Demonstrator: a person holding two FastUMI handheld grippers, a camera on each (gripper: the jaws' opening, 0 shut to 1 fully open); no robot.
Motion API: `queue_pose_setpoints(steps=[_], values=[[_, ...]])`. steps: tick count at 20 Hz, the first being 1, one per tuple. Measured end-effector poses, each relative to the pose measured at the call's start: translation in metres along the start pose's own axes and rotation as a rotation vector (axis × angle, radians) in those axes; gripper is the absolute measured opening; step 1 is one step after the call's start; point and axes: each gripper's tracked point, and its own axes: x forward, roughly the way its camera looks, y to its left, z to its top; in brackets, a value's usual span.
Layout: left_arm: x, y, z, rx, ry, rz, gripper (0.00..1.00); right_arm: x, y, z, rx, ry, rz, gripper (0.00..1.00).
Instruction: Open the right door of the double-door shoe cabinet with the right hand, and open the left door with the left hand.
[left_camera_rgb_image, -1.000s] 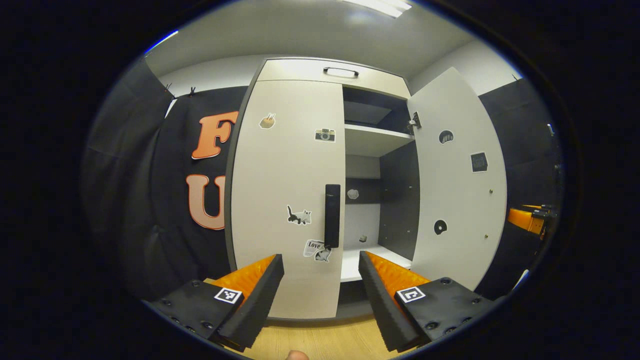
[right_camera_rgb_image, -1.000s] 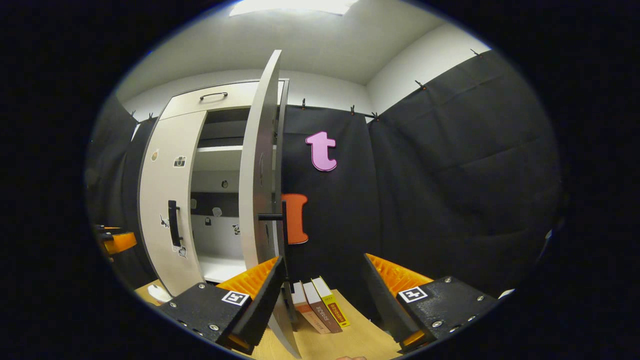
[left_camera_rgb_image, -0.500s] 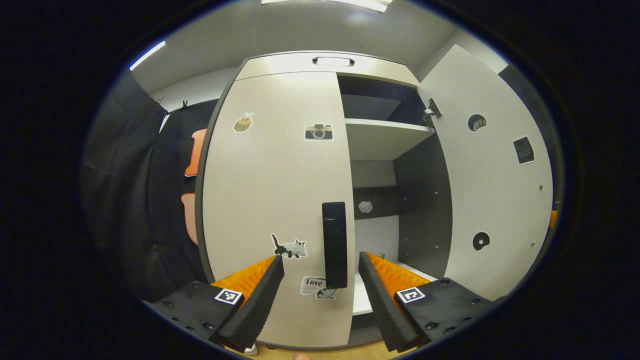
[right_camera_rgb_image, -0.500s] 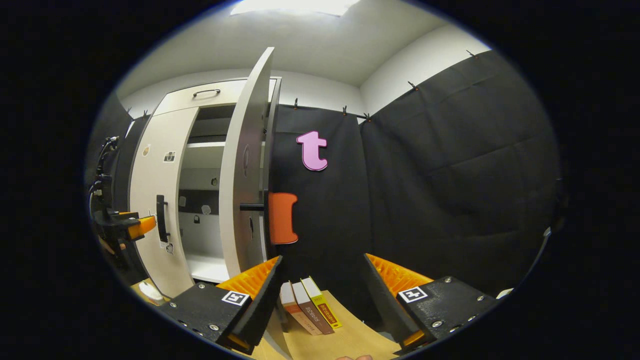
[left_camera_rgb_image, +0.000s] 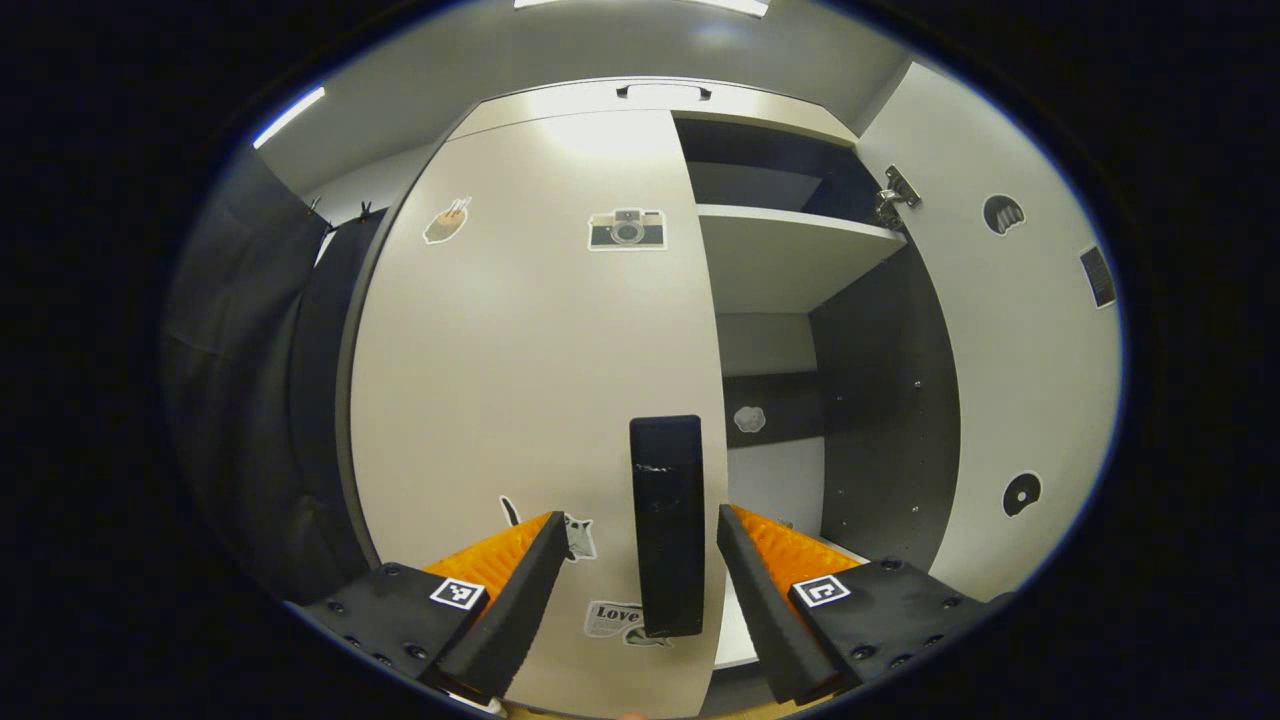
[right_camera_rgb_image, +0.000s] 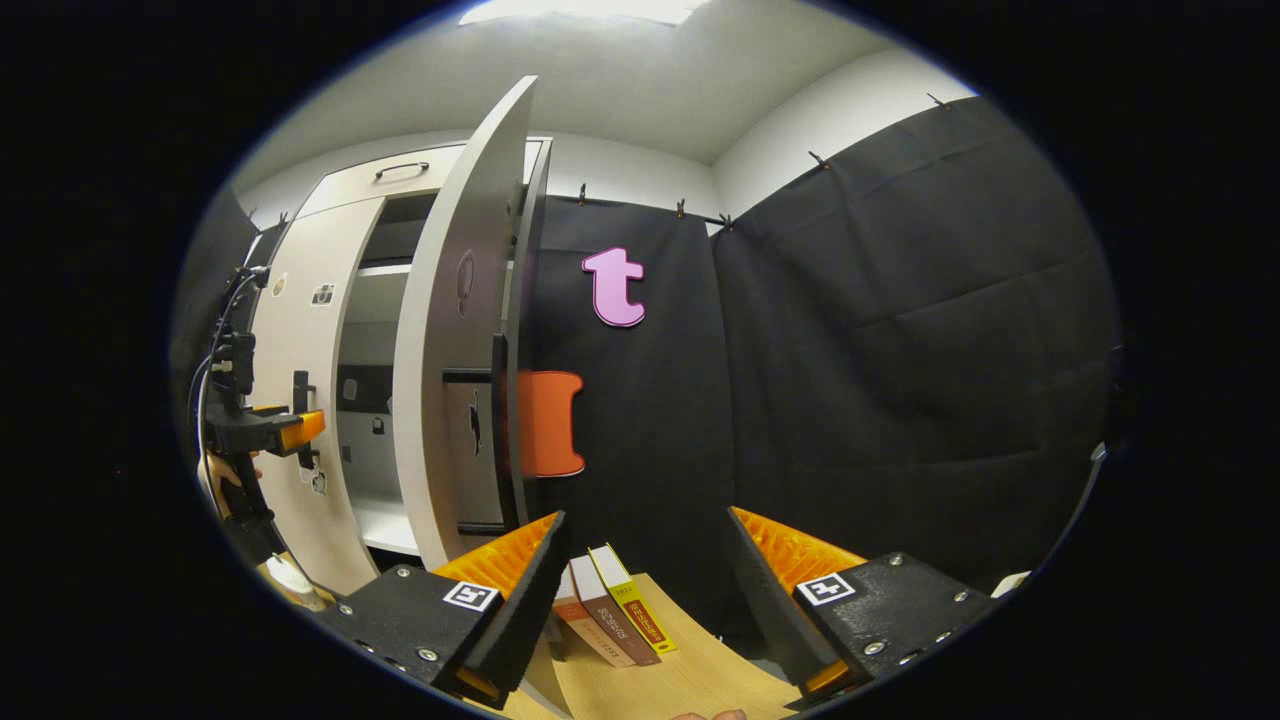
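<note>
Left gripper view: the left gripper (left_camera_rgb_image: 635, 570) faces the shoe cabinet (left_camera_rgb_image: 660, 100) at close range, with its fingers spread apart and nothing clamped between them. The black vertical handle (left_camera_rgb_image: 667, 525) of the left door (left_camera_rgb_image: 530, 350) stands in the gap between the two fingers; whether either finger touches the handle cannot be determined. The left door is shut, flush with the cabinet front, and carries a camera sticker (left_camera_rgb_image: 626, 229) near its top and a cat sticker (left_camera_rgb_image: 575, 530) low down, partly hidden behind the left finger. To the right of the left door, the cabinet interior is exposed, with a pale shelf (left_camera_rgb_image: 790, 250) across the upper part and dark inner walls below it. The right door (left_camera_rgb_image: 1010, 350) stands swung outward on its hinge (left_camera_rgb_image: 897, 193), its inner face carrying several small dark stickers. Right gripper view: the right gripper (right_camera_rgb_image: 645, 590) has its fingers apart and holds nothing; it points toward the booth's black cloth wall (right_camera_rgb_image: 880, 350), just to the right of the cabinet. The right door (right_camera_rgb_image: 455, 330) is seen nearly edge-on, standing open and apart from the gripper. Three books (right_camera_rgb_image: 610, 610) lie side by side on the wooden floor (right_camera_rgb_image: 690, 670) between the fingers, near the base of the open door. At the far left, the left gripper (right_camera_rgb_image: 290, 428) is level with the handle (right_camera_rgb_image: 300, 385) of the closed left door (right_camera_rgb_image: 295, 420).
</note>
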Motion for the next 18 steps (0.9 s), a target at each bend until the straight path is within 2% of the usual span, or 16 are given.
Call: queue_pose_setpoints(steps=[2, 4, 5, 7, 9, 12, 13, 16, 18], values=[[0.003, 0.000, -0.007, 0.009, 0.021, 0.017, 0.95, -0.001, 0.001, -0.002, 0.003, 0.000, 0.004, 0.93], [0.004, -0.002, -0.002, 0.002, 0.005, 0.009, 0.81, 0.000, 0.003, -0.002, -0.004, 0.000, 0.009, 0.93], [0.005, -0.002, -0.001, 0.000, -0.002, 0.004, 0.81, 0.000, 0.005, -0.002, -0.006, 0.001, 0.013, 0.93], [0.005, -0.013, -0.006, -0.028, 0.017, -0.034, 0.55, -0.002, 0.009, -0.002, -0.009, 0.001, 0.021, 0.93], [0.004, -0.009, -0.008, -0.041, 0.023, -0.039, 0.40, -0.004, 0.013, -0.001, -0.010, 0.001, 0.029, 0.93], [0.002, -0.009, -0.010, -0.031, 0.039, -0.054, 0.34, -0.007, 0.018, -0.003, -0.017, 0.011, 0.035, 0.93], [-0.003, -0.008, -0.009, -0.037, 0.041, -0.062, 0.26, -0.008, 0.019, -0.002, -0.019, 0.015, 0.038, 0.93], [-0.015, -0.009, -0.011, -0.071, 0.061, -0.119, 0.14, -0.010, 0.019, -0.003, -0.015, 0.021, 0.035, 0.93], [-0.036, -0.005, -0.012, -0.081, 0.079, -0.163, 0.14, -0.016, 0.026, 0.000, -0.005, 0.022, 0.036, 0.93]])
